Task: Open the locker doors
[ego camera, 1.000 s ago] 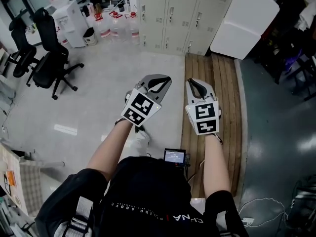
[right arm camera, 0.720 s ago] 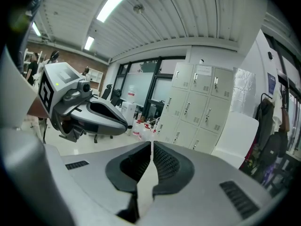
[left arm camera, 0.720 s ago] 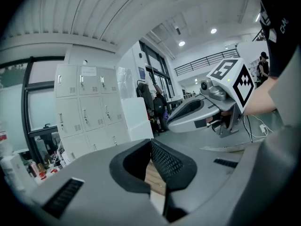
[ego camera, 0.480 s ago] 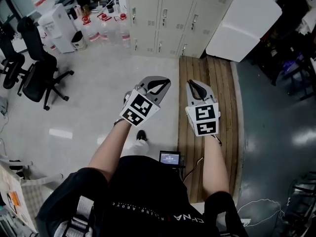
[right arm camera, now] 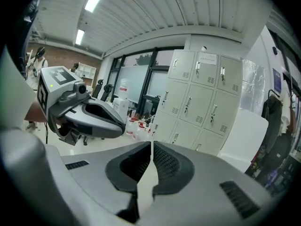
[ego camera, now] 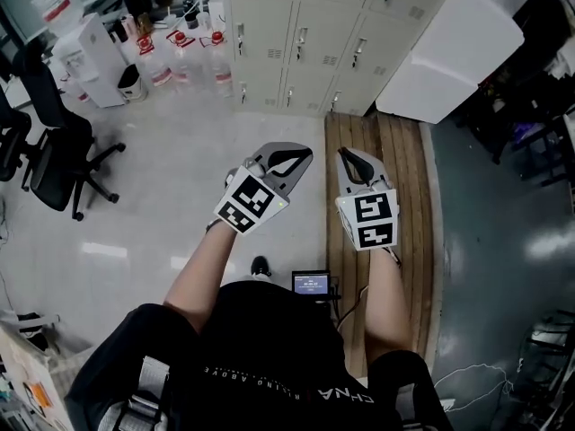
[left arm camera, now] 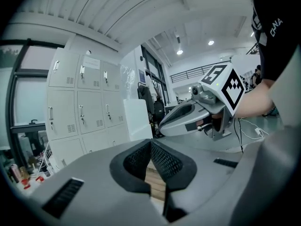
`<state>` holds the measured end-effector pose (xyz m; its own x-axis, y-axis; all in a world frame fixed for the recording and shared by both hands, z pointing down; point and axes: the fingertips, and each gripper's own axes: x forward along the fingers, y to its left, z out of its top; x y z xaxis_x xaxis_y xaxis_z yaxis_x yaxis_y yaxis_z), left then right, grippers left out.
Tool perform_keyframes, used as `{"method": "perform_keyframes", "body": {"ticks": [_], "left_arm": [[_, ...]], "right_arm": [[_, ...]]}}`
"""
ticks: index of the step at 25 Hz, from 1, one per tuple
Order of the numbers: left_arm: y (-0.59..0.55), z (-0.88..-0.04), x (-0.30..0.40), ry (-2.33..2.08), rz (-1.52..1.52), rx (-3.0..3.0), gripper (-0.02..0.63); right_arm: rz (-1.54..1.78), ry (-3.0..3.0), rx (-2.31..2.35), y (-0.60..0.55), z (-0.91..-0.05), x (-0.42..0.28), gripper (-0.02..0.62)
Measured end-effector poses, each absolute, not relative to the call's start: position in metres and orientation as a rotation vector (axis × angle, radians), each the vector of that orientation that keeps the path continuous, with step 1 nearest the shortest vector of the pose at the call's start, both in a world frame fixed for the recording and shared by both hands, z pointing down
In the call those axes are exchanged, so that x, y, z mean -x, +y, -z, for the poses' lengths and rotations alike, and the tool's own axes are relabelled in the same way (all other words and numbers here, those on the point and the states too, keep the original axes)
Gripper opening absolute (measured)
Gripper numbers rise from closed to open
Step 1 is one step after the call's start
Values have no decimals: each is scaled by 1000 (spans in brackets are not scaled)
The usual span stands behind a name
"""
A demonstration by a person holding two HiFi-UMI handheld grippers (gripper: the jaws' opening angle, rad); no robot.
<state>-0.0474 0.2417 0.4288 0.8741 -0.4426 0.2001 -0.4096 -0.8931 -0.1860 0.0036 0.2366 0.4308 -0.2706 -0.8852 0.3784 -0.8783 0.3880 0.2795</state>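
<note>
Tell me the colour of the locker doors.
The locker doors are pale beige-grey, shown best in the head view.

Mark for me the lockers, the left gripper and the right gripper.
lockers (ego camera: 319,39), head view, on a middle door's face.
left gripper (left arm camera: 150,142), left gripper view, where its closed jaw tips meet.
right gripper (right arm camera: 151,143), right gripper view, where its closed jaw tips meet.
</note>
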Motion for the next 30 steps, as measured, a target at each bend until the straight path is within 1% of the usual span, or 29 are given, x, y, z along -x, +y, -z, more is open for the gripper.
{"method": "perform_keyframes", "body": {"ticks": [5,16,20,30], "left_arm": [[200,-441,61,672,383,2908,18],[112,-457,58,781,376,2941,18],[67,-452,42,840,367,2940,18],[-47,-436,-28,924,423,2896,18]], "right_arm": [[14,-2158,-1473,200,-444,9,41],[-14,-2187,-1449,107,-456,-10,41],[-4,-2214,-1458,57,-450,-30,40],[-23,-2289,-1398,-59,-437,-91,40]]}}
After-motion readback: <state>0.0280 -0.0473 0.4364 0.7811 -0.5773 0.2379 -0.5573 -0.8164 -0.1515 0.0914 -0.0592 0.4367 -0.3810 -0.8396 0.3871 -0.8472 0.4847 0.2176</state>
